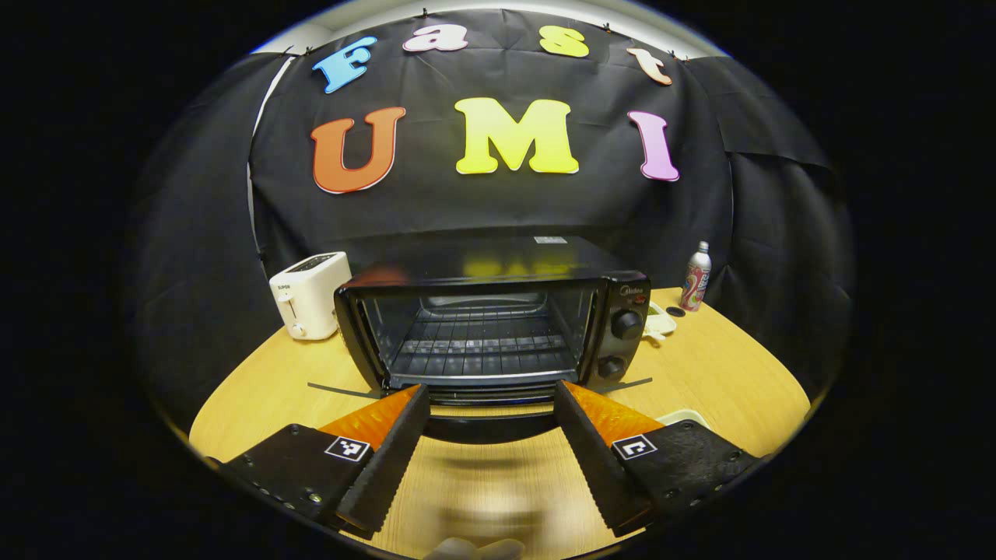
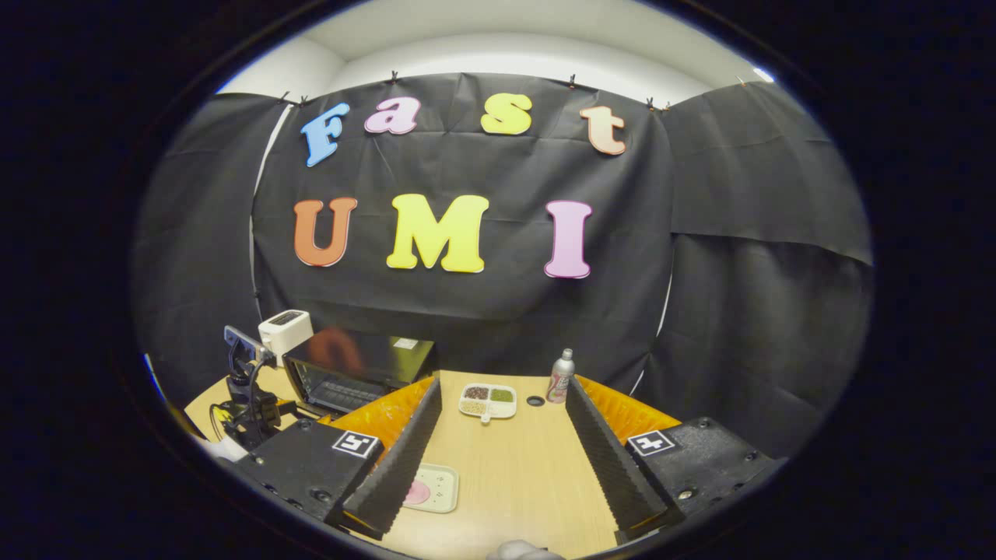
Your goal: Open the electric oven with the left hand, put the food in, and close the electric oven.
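Item: black electric oven (image 1: 498, 327) with glass door and two round knobs on its right-hand panel, standing on a light wooden round table (image 1: 724, 373); in the left gripper view the door appears already swung down, its dark edge lying low between the finger ends, the wire rack (image 1: 478, 346) open to view inside. Item: left gripper (image 1: 490, 393), fingers spread wide, pinching nothing, pointed square at the oven mouth and just in front of the lowered door. Item: right gripper (image 2: 502, 397), fingers likewise spread and empty, held back from the table. Item: pale square plate carrying a pink piece of food (image 2: 429, 488), lying flat on the table low between the right gripper's fingers, hard against its left finger in the right gripper view. Governing relation: the food lies directly under and ahead of the right gripper, while the oven sits well off to that gripper's left; the right hand is plainly the nearer to the food, the left to the door. Judgement: opening looks done; picking up the plate is next, then a carry leftward to the rack. Also present: white toaster (image 1: 310, 294) beside the oven, divided white dish of grains (image 2: 488, 400), slim metal can (image 2: 559, 377).
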Demonstrator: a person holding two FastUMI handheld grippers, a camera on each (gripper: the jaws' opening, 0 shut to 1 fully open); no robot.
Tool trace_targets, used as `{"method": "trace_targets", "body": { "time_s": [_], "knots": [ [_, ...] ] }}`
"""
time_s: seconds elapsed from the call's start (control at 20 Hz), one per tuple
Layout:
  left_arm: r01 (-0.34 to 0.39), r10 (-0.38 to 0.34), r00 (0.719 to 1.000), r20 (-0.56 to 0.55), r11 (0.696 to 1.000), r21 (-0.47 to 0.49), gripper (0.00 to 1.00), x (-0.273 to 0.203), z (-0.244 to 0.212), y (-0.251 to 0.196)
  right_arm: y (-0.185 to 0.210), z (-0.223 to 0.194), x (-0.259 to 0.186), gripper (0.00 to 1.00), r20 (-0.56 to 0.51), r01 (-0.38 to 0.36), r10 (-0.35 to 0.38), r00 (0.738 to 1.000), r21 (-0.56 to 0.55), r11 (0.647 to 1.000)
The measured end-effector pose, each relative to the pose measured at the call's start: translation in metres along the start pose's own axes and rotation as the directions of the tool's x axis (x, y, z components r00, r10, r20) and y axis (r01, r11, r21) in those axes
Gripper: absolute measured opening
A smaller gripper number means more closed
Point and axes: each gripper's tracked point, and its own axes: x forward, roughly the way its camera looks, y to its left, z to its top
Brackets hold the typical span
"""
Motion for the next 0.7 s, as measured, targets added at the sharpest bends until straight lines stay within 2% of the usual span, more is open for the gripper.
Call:
{"method": "trace_targets", "body": {
  "time_s": [0.35,0.4,0.5,0.55,0.6,0.7],
  "knots": [
    [0.002,-0.003,0.997,-0.080,1.000,-0.020,0.97,-0.012,-0.048,-0.004,0.006,-0.012,-0.002,0.97,-0.030,-0.007,0.007,1.000,-0.014,1.000],
    [0.002,-0.004,0.996,-0.090,1.000,-0.019,0.97,-0.012,-0.054,-0.005,0.005,-0.015,-0.002,1.00,-0.034,-0.005,0.004,0.999,-0.015,1.000],
    [0.001,-0.004,0.994,-0.108,1.000,-0.021,0.97,-0.012,-0.064,-0.006,0.005,-0.017,-0.004,0.97,-0.044,0.000,-0.001,0.999,-0.015,1.000],
    [0.001,-0.004,0.992,-0.126,1.000,-0.025,0.96,-0.012,-0.071,-0.006,0.004,-0.018,-0.004,1.00,-0.046,0.003,-0.004,0.999,-0.016,1.000],
    [0.001,-0.006,0.989,-0.147,0.999,-0.035,0.96,-0.012,-0.079,-0.006,0.004,-0.019,-0.005,0.97,-0.049,0.007,-0.008,0.999,-0.018,1.000],
    [-0.006,-0.008,0.982,-0.189,0.997,-0.074,0.96,-0.009,-0.095,-0.007,0.003,-0.021,-0.007,1.00,-0.054,0.012,-0.013,0.998,-0.022,1.000]
  ]
}}
